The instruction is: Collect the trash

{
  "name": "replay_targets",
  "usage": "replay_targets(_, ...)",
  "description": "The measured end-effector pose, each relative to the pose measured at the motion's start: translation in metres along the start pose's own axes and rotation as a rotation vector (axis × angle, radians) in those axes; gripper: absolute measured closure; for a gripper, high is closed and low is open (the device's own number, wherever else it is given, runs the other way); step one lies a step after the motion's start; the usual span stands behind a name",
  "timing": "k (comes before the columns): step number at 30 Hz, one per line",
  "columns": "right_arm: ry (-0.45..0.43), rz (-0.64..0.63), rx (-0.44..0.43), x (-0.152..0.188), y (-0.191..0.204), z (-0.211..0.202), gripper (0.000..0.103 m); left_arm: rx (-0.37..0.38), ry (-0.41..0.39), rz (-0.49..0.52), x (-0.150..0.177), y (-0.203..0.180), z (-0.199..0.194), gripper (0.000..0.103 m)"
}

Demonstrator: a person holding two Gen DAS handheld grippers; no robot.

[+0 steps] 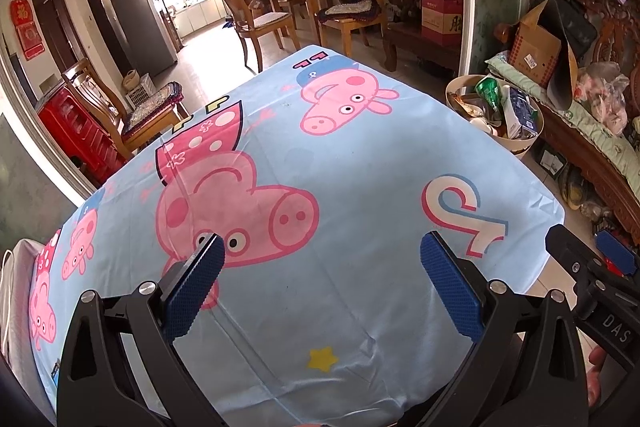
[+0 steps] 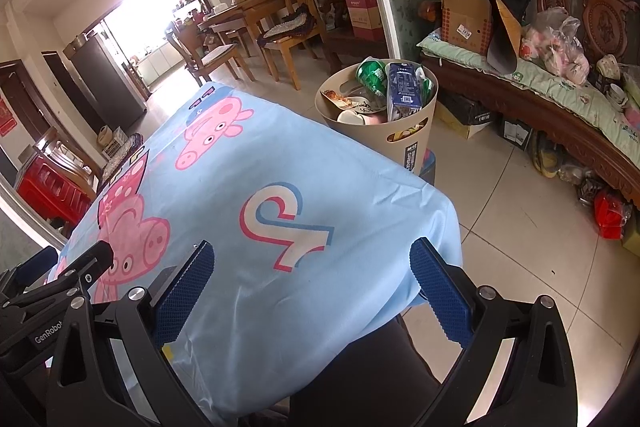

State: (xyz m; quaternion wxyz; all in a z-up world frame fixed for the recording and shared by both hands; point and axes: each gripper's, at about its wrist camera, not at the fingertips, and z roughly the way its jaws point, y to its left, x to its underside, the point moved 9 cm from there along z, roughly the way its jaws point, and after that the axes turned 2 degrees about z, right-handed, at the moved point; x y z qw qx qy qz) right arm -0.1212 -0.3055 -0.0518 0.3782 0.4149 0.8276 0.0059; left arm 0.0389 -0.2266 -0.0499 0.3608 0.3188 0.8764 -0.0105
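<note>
Jaws of both the left gripper and right gripper are spread and hold nothing over the bare cloth, and the trash sits in the bin beyond the table's right edge, so we judge collecting done, leaving only withdrawal.

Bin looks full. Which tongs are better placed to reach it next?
Right tongs, probably. They hang over the table corner nearest the trash bin, open and empty. Left tongs, also open, sit farther over the tablecloth.
</note>
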Motion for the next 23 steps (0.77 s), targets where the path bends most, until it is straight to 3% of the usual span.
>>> replay_targets(23, 0.008, -0.004, -0.003, 0.0017, 0.0000, 0.0027, 0.008, 0.018, 0.024, 0.003, 0.0038, 0.0006, 0.0089, 0.006)
